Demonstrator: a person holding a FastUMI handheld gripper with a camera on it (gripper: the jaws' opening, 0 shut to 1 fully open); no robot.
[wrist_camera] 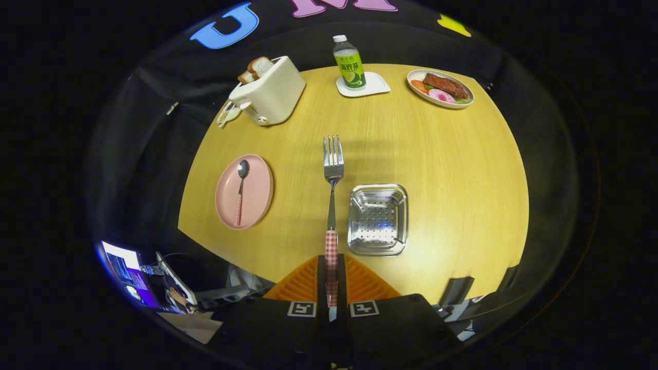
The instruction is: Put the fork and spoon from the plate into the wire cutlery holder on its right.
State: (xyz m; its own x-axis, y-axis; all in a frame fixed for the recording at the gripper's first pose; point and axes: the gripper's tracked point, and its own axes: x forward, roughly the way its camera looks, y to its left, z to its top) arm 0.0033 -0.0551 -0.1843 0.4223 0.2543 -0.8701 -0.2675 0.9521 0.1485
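Clearly the claw (331,288) pinches the fork (332,174) by its red-checked handle, both fingers pressed on it, tines pointing ahead above the counter (452,164). Just right of the fork sits the perforated steel cutlery holder (378,219). The matching spoon (240,191) lies on the pink plate (257,192) to the left, near the counter's edge. Bare wood spreads beyond the tines.

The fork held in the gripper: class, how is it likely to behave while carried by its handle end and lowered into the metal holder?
The fork looks like stiff metal, so it probably won't bend. The gripper is shut on its checked handle with the long tines end jutting ahead, so it may pivot if bumped. The holder is shallow, so the fork could tip or slide out.
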